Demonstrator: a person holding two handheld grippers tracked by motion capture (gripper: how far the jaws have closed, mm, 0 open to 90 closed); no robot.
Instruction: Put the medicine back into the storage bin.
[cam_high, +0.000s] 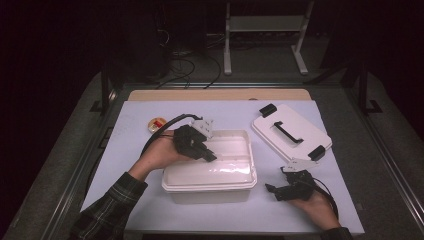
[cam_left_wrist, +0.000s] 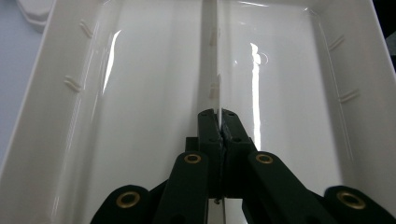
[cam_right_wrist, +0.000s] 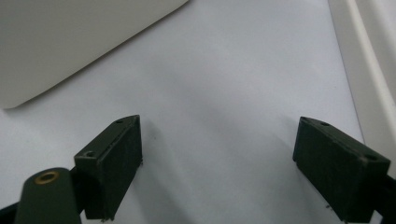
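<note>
The left tongs (cam_left_wrist: 219, 122) reach inside the white box (cam_high: 210, 186) in the middle of the table (cam_high: 135, 115) and are closed on its thin divider (cam_left_wrist: 212, 70) — the right tongs (cam_right_wrist: 219, 163) stand wide open near the lid (cam_high: 291, 132).

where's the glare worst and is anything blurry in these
Left gripper view: bright streaks of glare run down the glossy white bin beside the divider. High view: surroundings nearly black, a soft sheen inside the bin. Right gripper view: even light, the lid looks soft, the jaws sharp.
</note>
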